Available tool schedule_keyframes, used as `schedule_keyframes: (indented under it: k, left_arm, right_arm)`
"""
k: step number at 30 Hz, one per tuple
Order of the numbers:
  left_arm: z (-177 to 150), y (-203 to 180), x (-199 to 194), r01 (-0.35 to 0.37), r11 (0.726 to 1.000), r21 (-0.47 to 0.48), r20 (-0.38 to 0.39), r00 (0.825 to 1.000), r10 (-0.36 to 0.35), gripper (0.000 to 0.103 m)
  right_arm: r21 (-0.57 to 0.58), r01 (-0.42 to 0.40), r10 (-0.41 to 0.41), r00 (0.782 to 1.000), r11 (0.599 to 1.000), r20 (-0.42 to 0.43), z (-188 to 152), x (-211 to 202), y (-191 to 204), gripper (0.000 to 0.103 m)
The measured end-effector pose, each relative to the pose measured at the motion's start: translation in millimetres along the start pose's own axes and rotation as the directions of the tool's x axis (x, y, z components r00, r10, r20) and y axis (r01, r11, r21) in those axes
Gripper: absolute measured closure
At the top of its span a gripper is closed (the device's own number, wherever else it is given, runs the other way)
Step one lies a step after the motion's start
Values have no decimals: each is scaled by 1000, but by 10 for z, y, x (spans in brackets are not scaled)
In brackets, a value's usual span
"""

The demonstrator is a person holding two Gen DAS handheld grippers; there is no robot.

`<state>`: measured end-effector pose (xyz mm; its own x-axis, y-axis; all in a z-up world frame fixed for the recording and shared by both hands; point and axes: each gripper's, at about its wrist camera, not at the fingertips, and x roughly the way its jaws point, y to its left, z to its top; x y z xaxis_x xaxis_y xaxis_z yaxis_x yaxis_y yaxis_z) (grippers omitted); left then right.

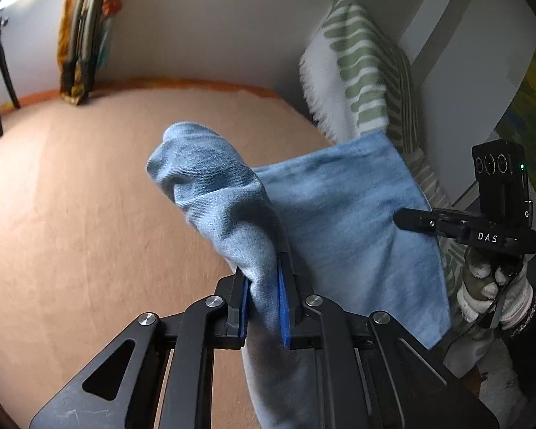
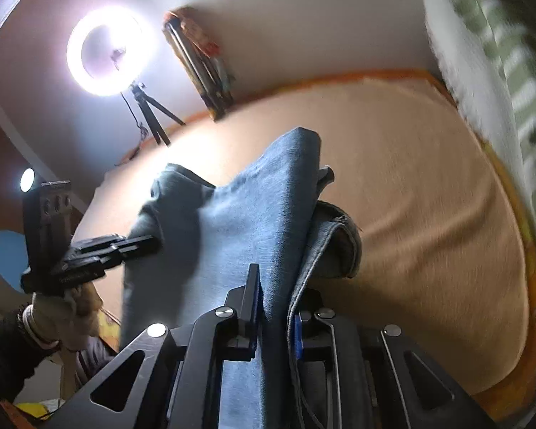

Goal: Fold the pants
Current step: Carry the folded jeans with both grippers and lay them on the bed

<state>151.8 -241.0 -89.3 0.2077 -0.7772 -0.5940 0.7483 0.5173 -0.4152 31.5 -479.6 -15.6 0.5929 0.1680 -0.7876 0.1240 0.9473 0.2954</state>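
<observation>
Light blue denim pants (image 1: 343, 214) hang in the air above a peach-coloured bed (image 1: 89, 186), stretched between both grippers. My left gripper (image 1: 262, 286) is shut on a bunched edge of the pants, which folds over its fingers. My right gripper (image 2: 275, 307) is shut on the other edge of the pants (image 2: 253, 221), near a stitched hem. In the left wrist view the right gripper (image 1: 411, 220) reaches in from the right and bites the cloth. In the right wrist view the left gripper (image 2: 139, 243) comes in from the left onto the cloth.
A green-and-white striped pillow (image 1: 361, 68) leans on the wall at the bed's right. A ring light on a tripod (image 2: 110, 53) stands at the far left. A folded colourful object (image 1: 82, 35) leans against the back wall. An orange border (image 2: 532, 286) edges the bed.
</observation>
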Motion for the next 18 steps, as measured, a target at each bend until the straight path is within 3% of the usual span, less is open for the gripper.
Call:
schedule_keyframes:
  k: [8,18]
  left_arm:
    - [609,102,-102,-26,999,28,87,996,23,92]
    - [1524,392,188,-99,994,45,141,986,92,92]
  right_arm:
    - [-82,49,-43,996,995,76,610,-88,270,91]
    - [-101,100,-87,988,990,126,1726,274,188,91]
